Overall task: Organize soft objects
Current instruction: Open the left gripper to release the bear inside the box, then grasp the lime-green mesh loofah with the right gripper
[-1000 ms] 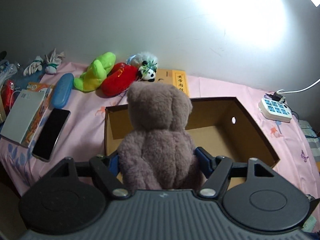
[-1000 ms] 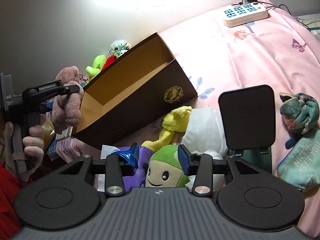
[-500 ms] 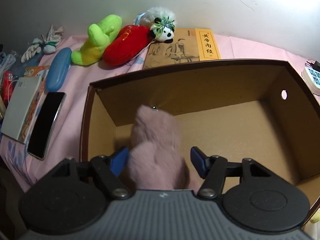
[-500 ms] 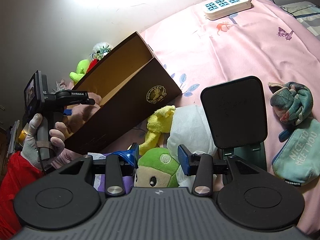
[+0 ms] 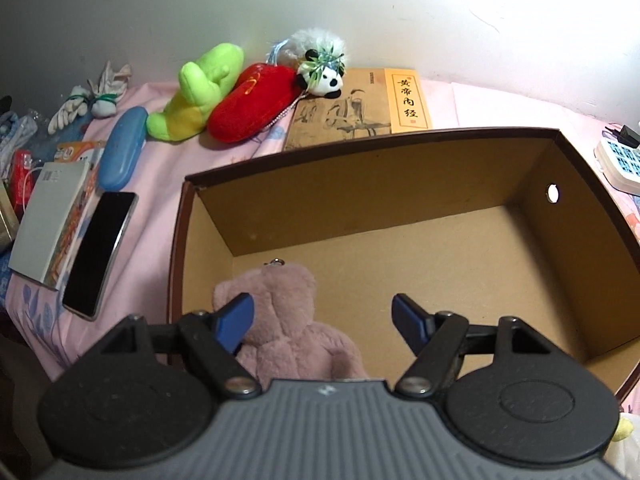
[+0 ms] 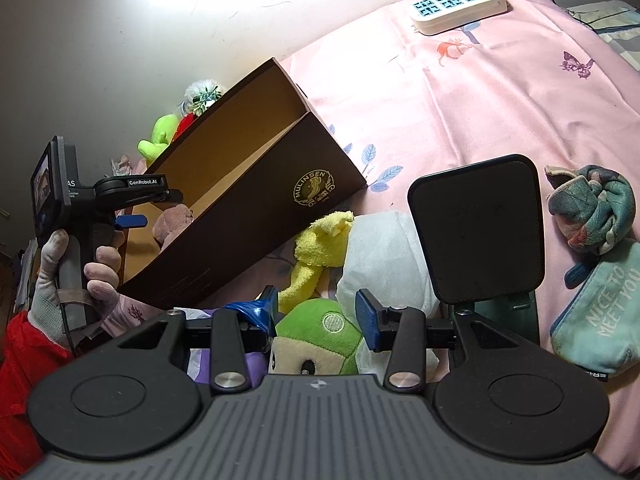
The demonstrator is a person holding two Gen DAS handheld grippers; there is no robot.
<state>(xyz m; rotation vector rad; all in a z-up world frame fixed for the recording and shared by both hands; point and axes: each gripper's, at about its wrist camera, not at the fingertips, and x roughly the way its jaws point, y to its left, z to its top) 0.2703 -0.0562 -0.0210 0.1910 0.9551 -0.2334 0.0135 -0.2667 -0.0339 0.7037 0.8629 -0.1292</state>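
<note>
A mauve teddy bear (image 5: 288, 320) lies in the near left corner of the brown cardboard box (image 5: 400, 216). My left gripper (image 5: 323, 322) is open above it, the bear free beside the left finger. The box (image 6: 256, 216) and bear (image 6: 174, 220) also show in the right wrist view. My right gripper (image 6: 316, 312) is open around a green-headed plush doll (image 6: 320, 340), not clamping it. A yellow plush (image 6: 316, 252) and white soft bundle (image 6: 380, 256) lie beyond it.
Behind the box lie a green plush (image 5: 196, 92), red plush (image 5: 252, 100), panda toy (image 5: 320, 68) and a book (image 5: 360, 108). A phone (image 5: 100, 248) and notebook (image 5: 48, 220) lie left. A black stand (image 6: 476, 228), teal pouch (image 6: 596, 312) and power strip (image 6: 456, 8) are right.
My left gripper lowered the bear into the box, then opened and let it go. The right gripper moved slightly closer over the green doll.
</note>
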